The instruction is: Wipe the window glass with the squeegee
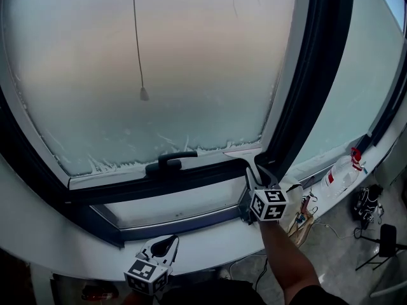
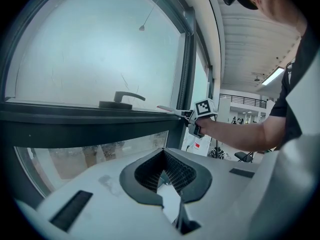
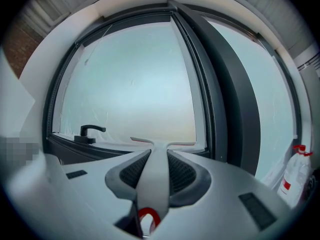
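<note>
The frosted window glass [image 1: 159, 62] carries foamy streaks along its bottom edge. A white squeegee [image 1: 243, 151] lies with its blade at the pane's lower right corner, just above the dark frame. My right gripper [image 1: 259, 178] is shut on the squeegee's handle [image 3: 156, 159], and the blade [image 3: 165, 144] spreads out ahead of the jaws. My left gripper [image 1: 164, 245] hangs low in front of the white sill, shut and empty, its jaw tips meeting [image 2: 163, 156]. From there the squeegee [image 2: 170, 110] and the right gripper's marker cube [image 2: 205, 108] show to the right.
A black window handle [image 1: 170, 162] sits on the frame left of the squeegee. A cord with a small pull [image 1: 144, 94] hangs in front of the glass. A spray bottle with a red top [image 1: 343, 170] stands on the sill at the right. Dark stands and cables [image 1: 372, 205] occupy the floor.
</note>
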### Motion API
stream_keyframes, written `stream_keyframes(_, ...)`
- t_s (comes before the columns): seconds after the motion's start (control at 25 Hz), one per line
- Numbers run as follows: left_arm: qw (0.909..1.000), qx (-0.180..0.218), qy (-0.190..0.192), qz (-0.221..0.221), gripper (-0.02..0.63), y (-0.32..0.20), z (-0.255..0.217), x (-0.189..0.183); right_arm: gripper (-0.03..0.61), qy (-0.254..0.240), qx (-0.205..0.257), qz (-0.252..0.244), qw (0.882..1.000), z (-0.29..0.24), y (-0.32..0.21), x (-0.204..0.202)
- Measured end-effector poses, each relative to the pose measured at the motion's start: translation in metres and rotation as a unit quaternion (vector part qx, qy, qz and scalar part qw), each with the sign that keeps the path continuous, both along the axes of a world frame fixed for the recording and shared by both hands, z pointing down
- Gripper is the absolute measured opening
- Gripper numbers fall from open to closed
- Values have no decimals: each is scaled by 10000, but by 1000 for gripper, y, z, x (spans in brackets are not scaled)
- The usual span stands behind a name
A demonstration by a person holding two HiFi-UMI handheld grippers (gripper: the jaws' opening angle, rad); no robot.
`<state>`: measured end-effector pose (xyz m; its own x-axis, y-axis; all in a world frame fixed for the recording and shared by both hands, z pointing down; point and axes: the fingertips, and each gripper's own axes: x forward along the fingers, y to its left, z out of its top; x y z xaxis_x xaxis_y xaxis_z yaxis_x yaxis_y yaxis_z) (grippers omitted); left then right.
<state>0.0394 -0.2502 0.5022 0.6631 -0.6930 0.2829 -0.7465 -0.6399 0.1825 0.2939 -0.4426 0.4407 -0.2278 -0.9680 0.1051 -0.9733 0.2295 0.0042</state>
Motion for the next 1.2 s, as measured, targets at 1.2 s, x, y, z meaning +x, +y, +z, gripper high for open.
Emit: stream_keyframes(1.2,9867,-589,-1508,123,0,14,42,-25,87,375,3104,-792,9465,-336,32,-137)
